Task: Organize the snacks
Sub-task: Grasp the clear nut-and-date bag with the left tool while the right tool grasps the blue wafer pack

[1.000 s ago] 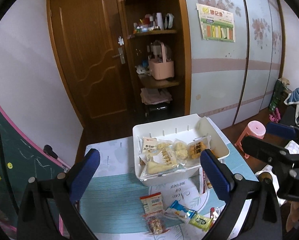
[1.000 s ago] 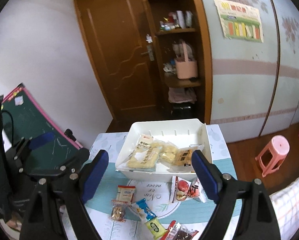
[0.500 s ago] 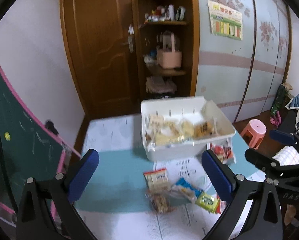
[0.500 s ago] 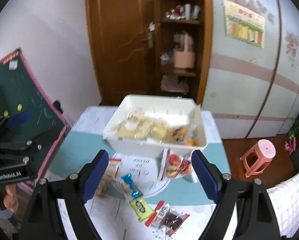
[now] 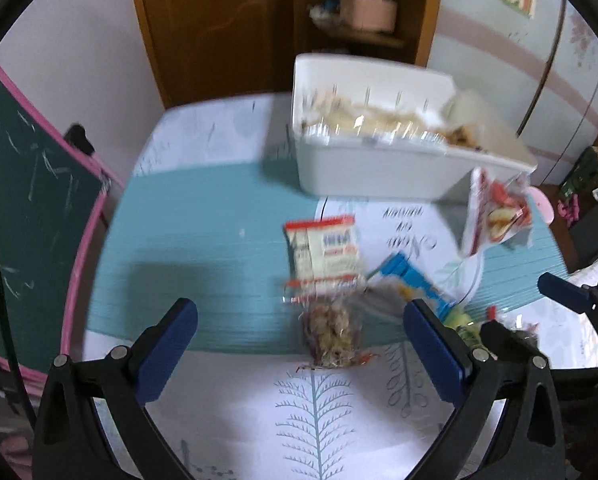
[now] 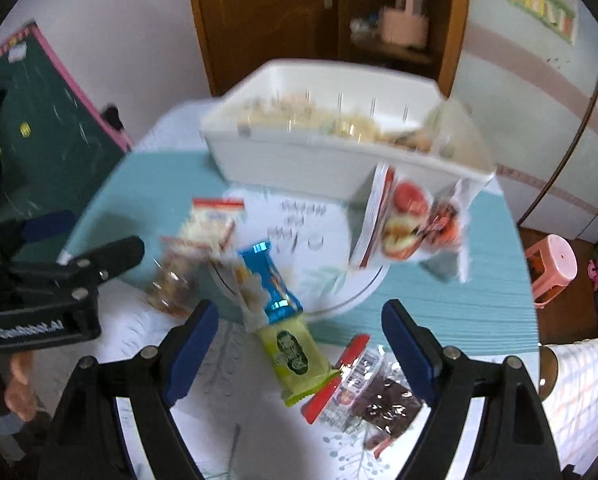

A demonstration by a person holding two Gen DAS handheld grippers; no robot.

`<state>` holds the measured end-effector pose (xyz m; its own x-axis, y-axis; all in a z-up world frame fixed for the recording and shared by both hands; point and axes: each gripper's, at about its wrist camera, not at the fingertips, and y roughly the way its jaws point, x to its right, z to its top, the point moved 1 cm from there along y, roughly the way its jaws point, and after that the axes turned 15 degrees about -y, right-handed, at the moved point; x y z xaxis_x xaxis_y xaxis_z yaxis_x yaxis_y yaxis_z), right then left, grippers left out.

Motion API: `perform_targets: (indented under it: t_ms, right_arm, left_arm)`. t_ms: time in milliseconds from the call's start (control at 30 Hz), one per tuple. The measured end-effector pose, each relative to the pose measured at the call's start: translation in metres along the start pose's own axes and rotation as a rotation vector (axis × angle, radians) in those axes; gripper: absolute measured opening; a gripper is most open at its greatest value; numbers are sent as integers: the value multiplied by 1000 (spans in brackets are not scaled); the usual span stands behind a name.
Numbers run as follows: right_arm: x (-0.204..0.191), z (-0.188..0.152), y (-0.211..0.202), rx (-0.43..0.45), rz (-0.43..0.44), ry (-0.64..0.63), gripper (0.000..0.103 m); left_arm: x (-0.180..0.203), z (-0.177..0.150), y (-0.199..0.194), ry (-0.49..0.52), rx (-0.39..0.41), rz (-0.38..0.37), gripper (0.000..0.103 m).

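A white bin point(image 5: 379, 168) holding several pale snack packs stands at the table's far side; it also shows in the right wrist view point(image 6: 299, 156). Loose snacks lie in front of it: a red-and-white packet point(image 5: 323, 248), a clear nut pack point(image 5: 333, 330), a blue bar point(image 6: 269, 276), a green bar point(image 6: 293, 354), a dark pack point(image 6: 383, 398), and a red bag point(image 6: 415, 224) leaning on the bin. My left gripper point(image 5: 301, 350) is open above the nut pack. My right gripper point(image 6: 299, 346) is open above the green bar.
The table has a teal and white patterned cloth point(image 5: 203, 232). A green chalkboard point(image 5: 23, 184) stands at the left edge. A pink stool point(image 6: 553, 268) is on the floor at the right. A wooden door and shelves stand behind.
Both grippers have dropped down and forward toward the loose snacks on the table. The view is blurred by motion. Both stay open and empty.
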<state>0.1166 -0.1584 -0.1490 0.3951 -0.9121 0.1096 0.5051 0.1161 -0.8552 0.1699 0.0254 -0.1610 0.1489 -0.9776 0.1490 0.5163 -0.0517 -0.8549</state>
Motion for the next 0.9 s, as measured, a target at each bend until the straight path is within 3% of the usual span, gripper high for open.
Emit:
perform_targets:
  t_ms: [167,267,667,767,900]
  right_arm:
    - [-8,-4,40,-70,28,-33,73]
    - [-14,-2,54,-80,44,-60,72]
    - [-26,4,83,-79,51,-113,72]
    - [-25,2,84,-74,54,-117,72]
    - [-25,3,86,-72,52,-118,72]
  left_arm:
    - [-3,-7,36,-40,-99,-2,102]
    - [-8,-10,54,-75,-157,-14,102]
    - [-20,-16,76,-107,-235,-55,96]
    - [-19,-15,77,-114,-249,-80,89]
    - [-17,-17,77,-96,-250,-85,65]
